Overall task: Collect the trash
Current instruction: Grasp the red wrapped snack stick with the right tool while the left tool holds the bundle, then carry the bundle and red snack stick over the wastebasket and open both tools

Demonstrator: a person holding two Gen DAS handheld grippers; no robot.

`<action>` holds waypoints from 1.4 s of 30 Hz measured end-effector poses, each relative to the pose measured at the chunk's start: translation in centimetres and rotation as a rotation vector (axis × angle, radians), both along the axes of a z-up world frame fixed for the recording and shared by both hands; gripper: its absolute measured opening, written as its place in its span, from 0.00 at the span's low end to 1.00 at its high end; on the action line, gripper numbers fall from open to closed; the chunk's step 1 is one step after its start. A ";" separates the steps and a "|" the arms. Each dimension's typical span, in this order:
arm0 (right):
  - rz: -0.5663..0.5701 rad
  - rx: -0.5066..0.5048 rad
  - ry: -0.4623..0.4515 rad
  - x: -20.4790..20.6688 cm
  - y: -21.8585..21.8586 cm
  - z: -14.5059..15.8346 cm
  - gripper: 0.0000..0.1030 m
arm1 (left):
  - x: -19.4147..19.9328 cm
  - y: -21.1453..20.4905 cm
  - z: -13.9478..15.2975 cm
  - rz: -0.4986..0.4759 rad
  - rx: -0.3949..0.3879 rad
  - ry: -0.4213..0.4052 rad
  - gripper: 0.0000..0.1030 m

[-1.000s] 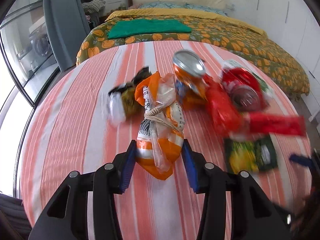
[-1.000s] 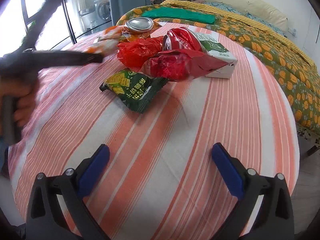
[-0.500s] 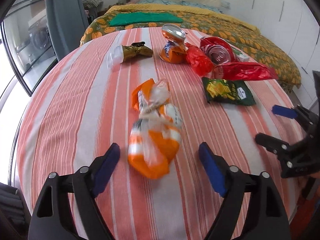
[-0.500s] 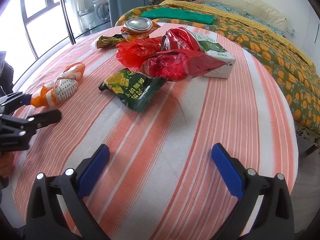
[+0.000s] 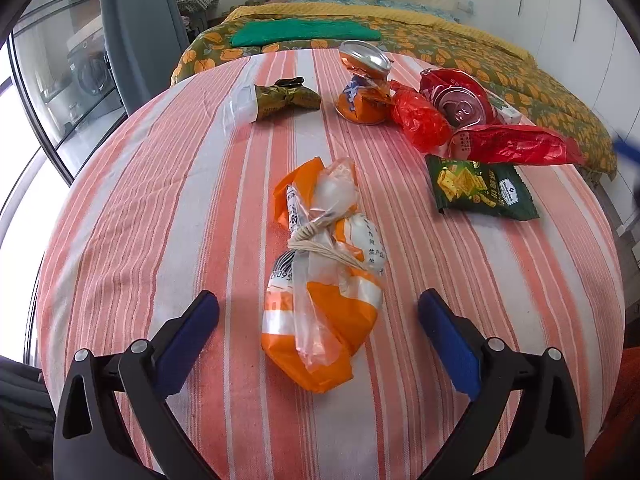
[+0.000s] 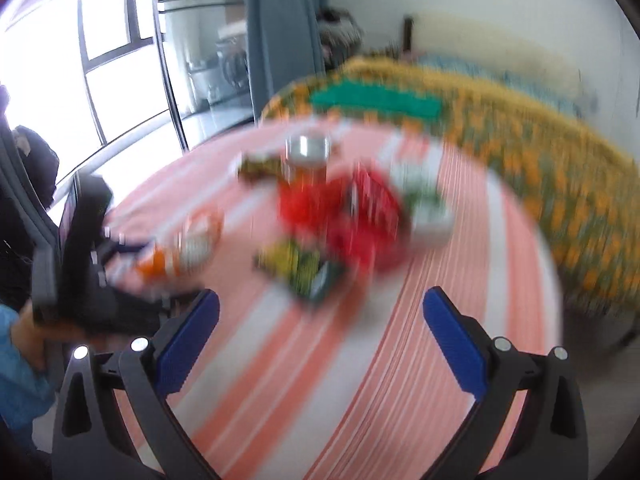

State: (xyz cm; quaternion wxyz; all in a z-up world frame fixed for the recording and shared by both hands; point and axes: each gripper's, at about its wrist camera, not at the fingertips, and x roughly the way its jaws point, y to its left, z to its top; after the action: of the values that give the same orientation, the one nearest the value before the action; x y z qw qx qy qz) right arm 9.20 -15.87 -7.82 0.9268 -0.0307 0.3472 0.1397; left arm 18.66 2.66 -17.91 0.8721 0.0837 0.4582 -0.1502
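The orange-and-clear wrapper near the middle of the striped cloth bears partly legible digits, "67" on its far half and "095" beside a barcode on its near half; a few Chinese characters stand on its right side; the green snack packet at right carries Chinese lettering and a small white logo, too small to read.

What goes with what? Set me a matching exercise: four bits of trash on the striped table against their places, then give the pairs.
Things:
1. orange and clear plastic bag tied with string
2. green crinkled snack packet
3. crushed red drink can
4. olive-gold twisted foil wrapper

Places:
A. far left, alone
B. far right, in the heap
C. between the open left claw's fingers
D. right, nearer than the heap

Pairs: 1-C, 2-D, 3-B, 4-A
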 end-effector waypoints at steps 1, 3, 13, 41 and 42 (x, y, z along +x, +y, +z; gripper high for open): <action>0.007 -0.037 -0.010 1.3 0.2 1.1 0.95 | 0.0 0.0 0.0 0.000 0.000 0.000 0.95; 0.034 -0.097 0.052 4.4 0.6 1.4 0.86 | 0.0 0.0 0.0 0.001 0.000 0.000 0.95; 0.051 -0.094 0.345 7.1 -1.2 -5.5 0.16 | 0.0 0.0 0.0 0.001 -0.001 0.000 0.95; 0.023 0.055 0.526 5.4 -1.2 -6.1 0.16 | 3.0 -0.9 1.6 -0.107 0.007 0.089 0.77; 0.020 0.059 0.518 5.2 -1.2 -5.9 0.15 | 3.1 -1.1 1.5 -0.103 0.007 0.096 0.70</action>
State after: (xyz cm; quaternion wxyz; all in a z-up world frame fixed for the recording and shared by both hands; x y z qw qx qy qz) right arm 14.42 -17.07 -13.76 0.8062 0.0296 0.5683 0.1620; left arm 21.77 1.61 -16.44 0.8399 0.1031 0.4949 -0.1972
